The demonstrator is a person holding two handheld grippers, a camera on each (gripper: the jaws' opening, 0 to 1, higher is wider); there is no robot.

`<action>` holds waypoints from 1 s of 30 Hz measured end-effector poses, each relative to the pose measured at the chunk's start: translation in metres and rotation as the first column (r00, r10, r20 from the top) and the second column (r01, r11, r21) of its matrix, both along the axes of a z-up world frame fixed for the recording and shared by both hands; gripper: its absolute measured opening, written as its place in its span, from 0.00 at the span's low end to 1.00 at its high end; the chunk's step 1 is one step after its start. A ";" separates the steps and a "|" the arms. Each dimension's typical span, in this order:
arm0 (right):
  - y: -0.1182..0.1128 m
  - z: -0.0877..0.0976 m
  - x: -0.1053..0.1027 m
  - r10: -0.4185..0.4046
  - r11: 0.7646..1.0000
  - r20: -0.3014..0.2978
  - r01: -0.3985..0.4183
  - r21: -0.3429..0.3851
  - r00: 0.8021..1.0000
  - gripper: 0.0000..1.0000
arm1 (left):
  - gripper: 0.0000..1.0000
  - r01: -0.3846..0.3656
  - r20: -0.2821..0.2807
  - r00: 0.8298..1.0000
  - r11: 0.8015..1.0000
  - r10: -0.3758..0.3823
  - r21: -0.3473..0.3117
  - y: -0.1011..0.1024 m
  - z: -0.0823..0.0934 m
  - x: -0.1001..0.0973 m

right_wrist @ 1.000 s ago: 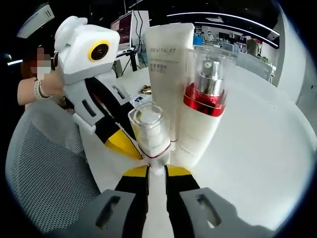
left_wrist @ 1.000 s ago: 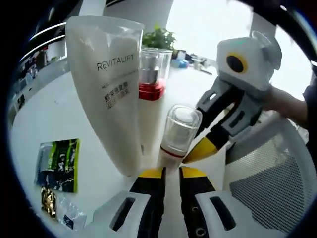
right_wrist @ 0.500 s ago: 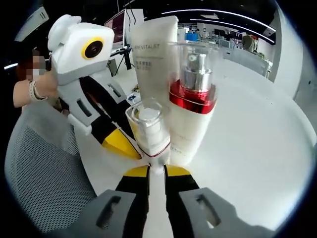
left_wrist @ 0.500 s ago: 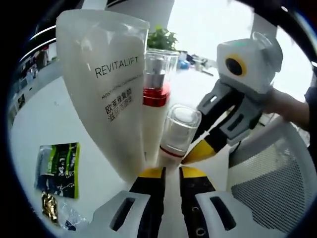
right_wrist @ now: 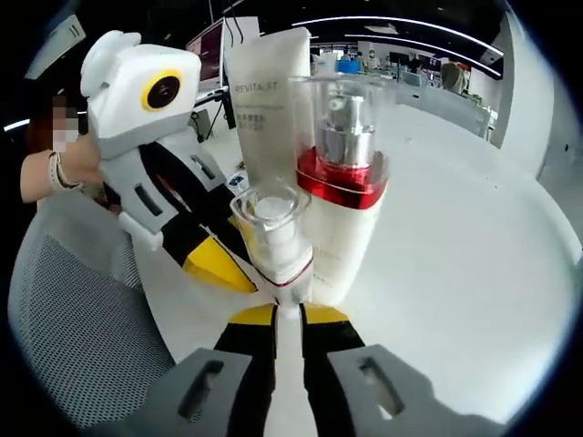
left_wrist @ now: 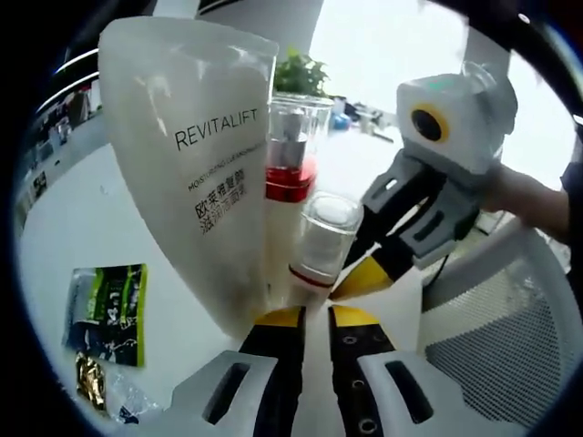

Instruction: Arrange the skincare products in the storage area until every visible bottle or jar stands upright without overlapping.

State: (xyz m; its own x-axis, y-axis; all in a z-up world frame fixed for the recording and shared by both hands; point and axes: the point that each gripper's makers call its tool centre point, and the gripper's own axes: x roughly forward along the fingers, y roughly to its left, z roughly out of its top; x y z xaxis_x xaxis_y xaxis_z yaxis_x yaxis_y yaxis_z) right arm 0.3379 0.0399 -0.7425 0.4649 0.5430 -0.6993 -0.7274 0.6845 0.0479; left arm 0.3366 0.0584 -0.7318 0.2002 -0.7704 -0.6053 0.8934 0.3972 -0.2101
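Left gripper view: the left claw [left_wrist: 315, 316] points at a tight cluster of three skincare containers standing upright on the white worktop [left_wrist: 82, 228].
Left claw state: its yellow-tipped jaws stand narrow, almost closed, with nothing between them; the tips sit just in front of the small bottle's base.
Small bottle [left_wrist: 323, 244]: clear-capped with a thin red band, upright, nearest the left claw, touching or just beside the pump bottle.
Pump bottle [left_wrist: 290, 182]: white body, red collar, clear cap, upright behind the small bottle.
Tube [left_wrist: 200, 155]: large white tube printed REVITALIFT, standing on its narrow end, close against the pump bottle's side.
Right claw in left gripper view [left_wrist: 364, 279]: comes in from the right, its yellow tip against the small bottle's lower part.
Sachets [left_wrist: 105, 309]: a green packet and small wrapped bits lie flat on the worktop, apart from the cluster.
Mesh chair [left_wrist: 496, 319]: beside the worktop's edge.
Right gripper view: the right claw [right_wrist: 277, 316] has the small bottle [right_wrist: 275, 238] rising from just beyond its tips; jaws narrow, and whether they pinch its base I cannot tell.
Behind it: pump bottle [right_wrist: 339, 191], then tube [right_wrist: 270, 100], all upright on the worktop [right_wrist: 455, 255].
Left claw in right gripper view [right_wrist: 219, 269]: enters from the left, yellow tip beside the small bottle.
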 end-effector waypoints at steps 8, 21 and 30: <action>0.000 0.002 -0.001 -0.003 1.000 0.002 0.003 0.005 1.000 0.09 | 0.05 0.000 0.008 1.000 1.000 0.000 -0.005 0.001 0.004 -0.002; 0.003 0.010 -0.006 -0.003 1.000 0.016 0.003 -0.004 1.000 0.12 | 0.05 -0.013 0.048 0.999 1.000 0.013 0.002 0.019 0.016 -0.007; 0.001 0.018 -0.009 -0.003 1.000 0.033 0.003 -0.010 0.999 0.15 | 0.07 -0.069 0.072 0.995 0.997 0.070 -0.018 0.039 0.028 -0.005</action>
State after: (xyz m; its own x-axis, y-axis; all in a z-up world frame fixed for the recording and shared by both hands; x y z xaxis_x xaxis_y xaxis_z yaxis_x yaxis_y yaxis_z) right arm 0.3290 0.0410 -0.7249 0.4897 0.5345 -0.6889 -0.7265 0.6870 0.0166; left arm 0.3315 0.0973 -0.7035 0.2966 -0.7620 -0.5757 0.8766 0.4564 -0.1524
